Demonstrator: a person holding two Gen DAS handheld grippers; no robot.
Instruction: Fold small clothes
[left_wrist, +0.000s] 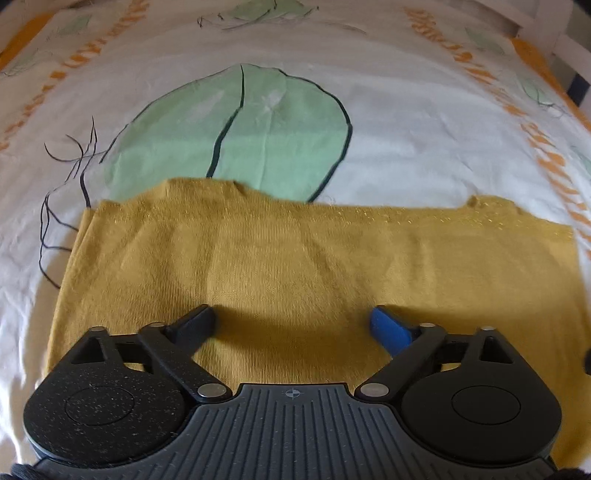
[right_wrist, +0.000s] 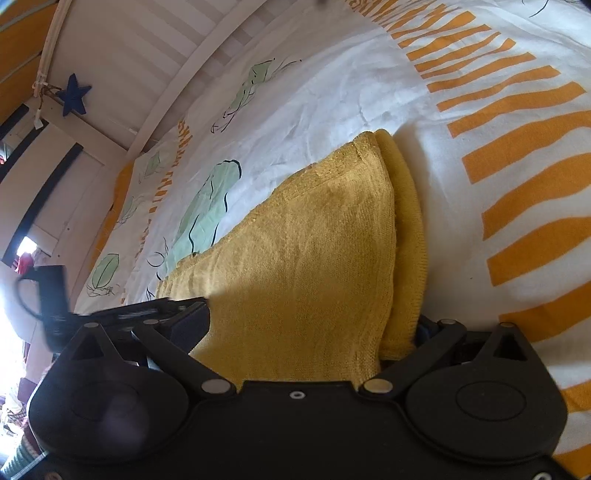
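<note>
Mustard-yellow knitted garment (left_wrist: 317, 266) lying flat, already doubled over, on white bedsheet printed with green leaves and orange stripes (left_wrist: 406, 122). Left gripper (left_wrist: 291, 323) hovering wide open above near edge, holding nothing. Right gripper (right_wrist: 314, 328) spread wide around folded end. Likely calling for another fold.

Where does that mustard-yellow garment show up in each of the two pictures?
Left wrist view: the garment lies flat across the lower middle, beyond the open fingers.
Right wrist view: the garment fills the centre, running from the fingers up to a folded edge.
Shared landmark: the big green leaf print on the bedsheet behind it.
</note>
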